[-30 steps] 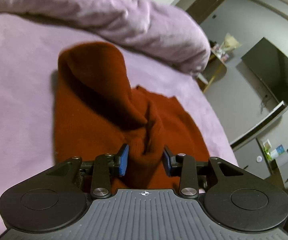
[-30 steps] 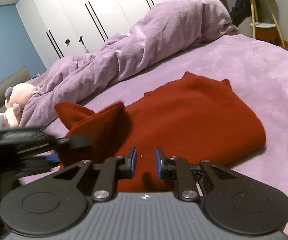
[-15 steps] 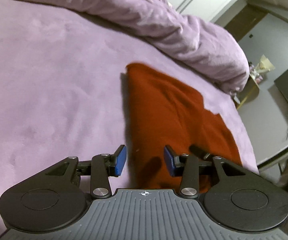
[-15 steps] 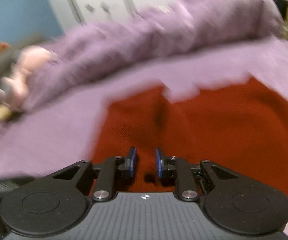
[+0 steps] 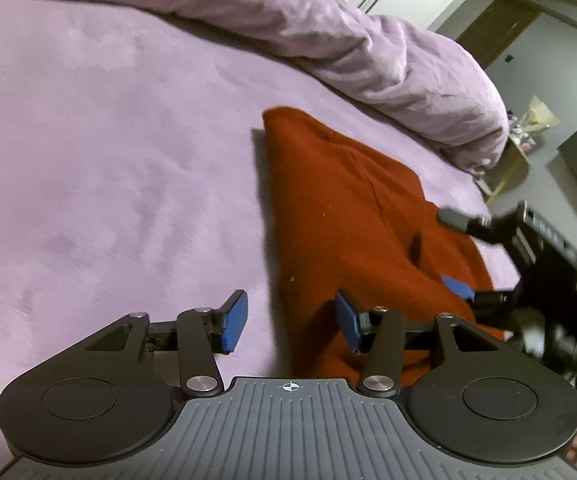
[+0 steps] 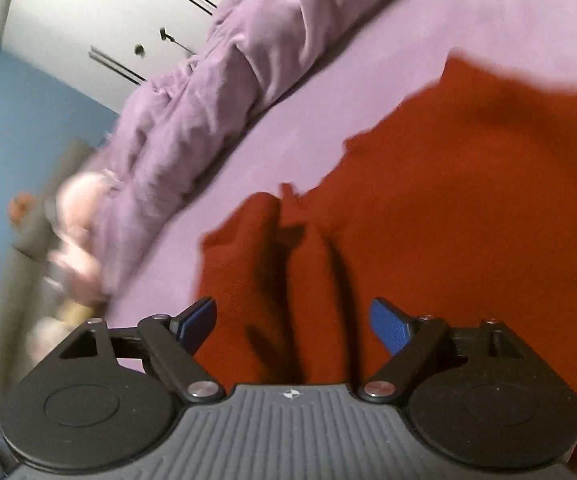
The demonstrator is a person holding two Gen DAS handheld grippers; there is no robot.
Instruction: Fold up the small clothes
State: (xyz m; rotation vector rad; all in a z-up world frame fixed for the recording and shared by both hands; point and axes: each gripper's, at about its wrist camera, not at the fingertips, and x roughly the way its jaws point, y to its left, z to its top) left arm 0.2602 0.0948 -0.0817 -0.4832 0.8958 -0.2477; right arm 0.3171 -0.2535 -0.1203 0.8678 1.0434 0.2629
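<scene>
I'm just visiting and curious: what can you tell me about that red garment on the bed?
The red garment is a rust-red, fine-knit piece, lying folded and fairly flat on the purple bedspread, with a seam and soft ridges across it. Both tongs, left and right, hover open over its near edge, gripping nothing.

Rust-red garment [image 5: 340,208]: matt knit cloth w/ fine ribbing (a few pale lint specks). Bed sheet [image 5: 108,168] is soft, velvety lilac fabric; duvet [image 5: 368,48] same, crumpled. Left claw [image 5: 290,322]: matt black plastic, blue textured pads [image 5: 234,320], shiny metal rivets.
</scene>
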